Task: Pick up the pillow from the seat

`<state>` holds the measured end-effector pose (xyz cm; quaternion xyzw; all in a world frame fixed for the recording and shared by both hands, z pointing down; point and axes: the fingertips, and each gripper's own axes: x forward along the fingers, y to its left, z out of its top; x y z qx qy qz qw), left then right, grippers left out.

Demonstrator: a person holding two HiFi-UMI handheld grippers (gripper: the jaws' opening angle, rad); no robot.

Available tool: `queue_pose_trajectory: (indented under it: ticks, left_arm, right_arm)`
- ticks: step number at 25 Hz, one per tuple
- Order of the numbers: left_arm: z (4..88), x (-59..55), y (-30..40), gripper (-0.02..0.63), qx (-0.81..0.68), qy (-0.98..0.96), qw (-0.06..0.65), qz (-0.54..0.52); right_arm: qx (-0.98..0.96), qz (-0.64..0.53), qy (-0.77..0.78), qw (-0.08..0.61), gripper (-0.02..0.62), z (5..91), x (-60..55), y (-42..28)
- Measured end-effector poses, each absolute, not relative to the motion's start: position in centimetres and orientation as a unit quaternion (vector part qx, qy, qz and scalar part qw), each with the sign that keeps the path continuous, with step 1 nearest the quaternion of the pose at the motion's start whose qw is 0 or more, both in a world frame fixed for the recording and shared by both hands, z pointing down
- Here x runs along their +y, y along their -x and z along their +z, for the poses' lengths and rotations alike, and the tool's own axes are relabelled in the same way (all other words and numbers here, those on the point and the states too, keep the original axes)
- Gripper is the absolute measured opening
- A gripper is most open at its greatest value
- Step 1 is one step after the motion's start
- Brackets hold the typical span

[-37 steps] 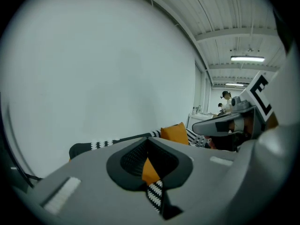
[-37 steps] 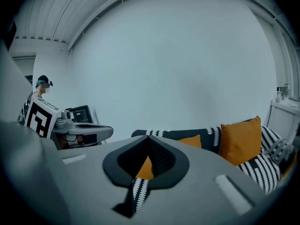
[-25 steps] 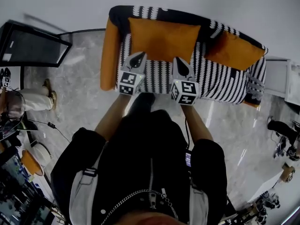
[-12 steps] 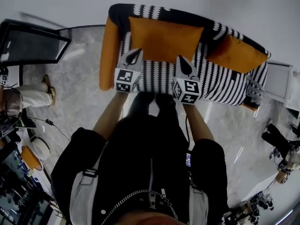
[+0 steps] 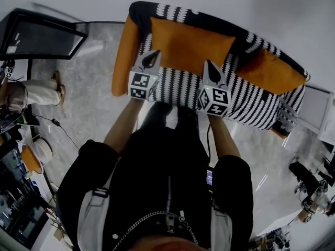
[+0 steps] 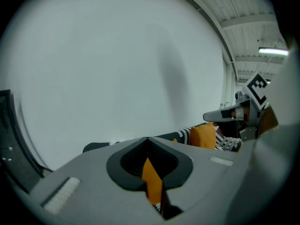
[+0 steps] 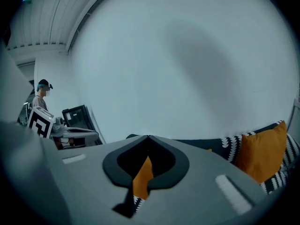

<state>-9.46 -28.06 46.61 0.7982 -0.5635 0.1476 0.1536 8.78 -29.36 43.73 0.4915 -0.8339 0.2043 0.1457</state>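
Note:
A large orange pillow (image 5: pixel 188 46) leans on the backrest of a black-and-white striped sofa (image 5: pixel 246 95), above the seat. A second orange pillow (image 5: pixel 272 72) lies at the sofa's right end. My left gripper (image 5: pixel 153 56) hovers over the seat at the large pillow's lower left edge. My right gripper (image 5: pixel 209 67) hovers at its lower right edge. Both are shut and hold nothing. In the left gripper view the left gripper (image 6: pixel 147 139) shows orange fabric (image 6: pixel 152 184) through the slot behind its tips. In the right gripper view the right gripper (image 7: pixel 148 138) frames the pillow (image 7: pixel 142 179) the same way.
The sofa has an orange armrest (image 5: pixel 123 51) on its left. A black screen (image 5: pixel 42 38) stands on the floor to the left, and a person's legs (image 5: pixel 36 103) are near it. A white cabinet (image 5: pixel 314 106) stands right of the sofa. A white wall rises behind.
Both grippers have edged forward over the seat toward the large pillow's lower edge. The head view has drifted slightly. The jaws stayed shut.

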Motion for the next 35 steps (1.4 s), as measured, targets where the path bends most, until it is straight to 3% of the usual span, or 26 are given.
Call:
queue_pose_trajectory:
  ticks: [12, 19, 25, 35]
  left_arm:
    - [47.3, -31.0, 7.2, 0.011, -0.606, -0.768, 0.145, 0.146]
    - [50.3, -33.3, 7.9, 0.011, -0.606, -0.766, 0.148, 0.154]
    - [52.6, -35.4, 6.8, 0.011, -0.600, -0.769, 0.150, 0.162]
    - [58.8, -36.5, 9.2, 0.011, -0.601, -0.760, 0.166, 0.182]
  right_arm:
    - [-0.855, 0.213, -0.447, 0.155, 0.002, 46.1, -33.8, -13.9]
    - [-0.850, 0.208, -0.455, 0.164, 0.002, 49.2, -36.0, -15.7]
    - [-0.823, 0.225, -0.505, 0.133, 0.003, 50.0, -38.5, -20.0]
    - [-0.798, 0.238, -0.533, 0.153, 0.003, 56.0, -39.9, -23.3]
